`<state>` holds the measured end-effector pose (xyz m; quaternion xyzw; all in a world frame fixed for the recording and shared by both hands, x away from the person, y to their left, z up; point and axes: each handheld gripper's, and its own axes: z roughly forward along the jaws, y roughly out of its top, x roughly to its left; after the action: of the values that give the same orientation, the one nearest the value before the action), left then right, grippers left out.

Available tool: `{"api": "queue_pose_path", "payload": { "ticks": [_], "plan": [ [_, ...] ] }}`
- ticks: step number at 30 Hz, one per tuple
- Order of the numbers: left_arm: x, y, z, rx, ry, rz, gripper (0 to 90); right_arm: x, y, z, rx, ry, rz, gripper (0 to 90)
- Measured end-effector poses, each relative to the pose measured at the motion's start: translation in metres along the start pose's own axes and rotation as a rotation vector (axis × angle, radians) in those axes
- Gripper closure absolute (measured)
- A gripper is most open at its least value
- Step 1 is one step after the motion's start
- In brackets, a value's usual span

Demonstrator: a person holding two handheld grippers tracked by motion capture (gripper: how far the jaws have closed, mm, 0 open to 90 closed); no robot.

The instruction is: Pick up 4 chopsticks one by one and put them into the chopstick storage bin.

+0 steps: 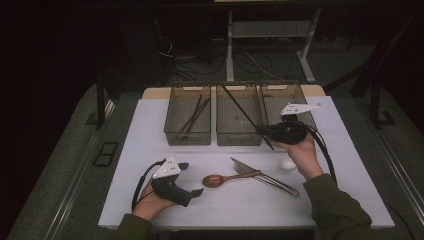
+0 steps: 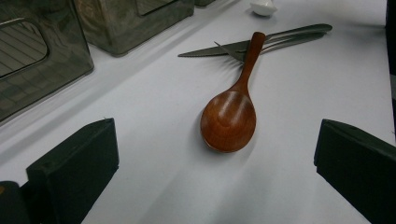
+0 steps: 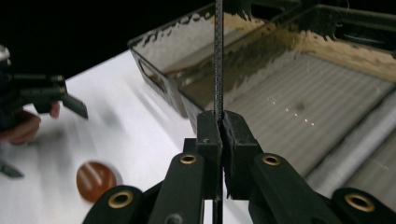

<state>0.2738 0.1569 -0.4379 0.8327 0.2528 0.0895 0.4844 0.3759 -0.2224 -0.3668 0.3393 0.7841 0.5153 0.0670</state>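
1. Right gripper [image 1: 263, 131], right of centre in the high view: we see its jaws pressed together on a single dark chopstick [image 1: 243, 114], which slants from the jaws up and to the left across the middle bin [image 1: 238, 137].
2. In the right gripper view the same chopstick [image 3: 218, 56] rises as a thin vertical line from between the closed pads [image 3: 233, 140] at the frame's centre, with the ribbed floor of a bin [image 3: 299, 98] behind it.
3. Left gripper [image 1: 192, 179], lower left of the high view: we see its jaws spread wide and holding nothing, with the body resting in the hand near the table's [image 1: 150, 135] front edge.
4. In the left gripper view the two black jaws stand at the lower corners; the wooden spoon [image 2: 231, 112] lies on the white surface between and beyond them, untouched.
5. The spoon's handle crosses a knife [image 2: 210, 49] and a fork [image 2: 299, 36] at the upper middle of that frame.
6. Left bin [image 1: 188, 120], upper centre of the high view, holds further dark chopsticks [image 1: 195, 114].
7. A small white object [image 1: 287, 164] lies just below the right hand [image 1: 302, 152].
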Motion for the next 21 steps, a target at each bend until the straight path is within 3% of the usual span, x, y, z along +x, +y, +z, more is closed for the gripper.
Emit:
{"api": "queue_pose_path", "payload": {
  "ticks": [14,21],
  "plan": [
    [0.0,0.0,0.0,-0.002,-0.004,0.002,0.0,0.011,0.04,0.046,-0.049,-0.011,0.0,85.6],
    [-0.001,0.001,0.0,-0.009,-0.009,-0.005,0.0,0.018,0.058,0.072,-0.044,-0.022,0.002,85.6]
  ]
}}
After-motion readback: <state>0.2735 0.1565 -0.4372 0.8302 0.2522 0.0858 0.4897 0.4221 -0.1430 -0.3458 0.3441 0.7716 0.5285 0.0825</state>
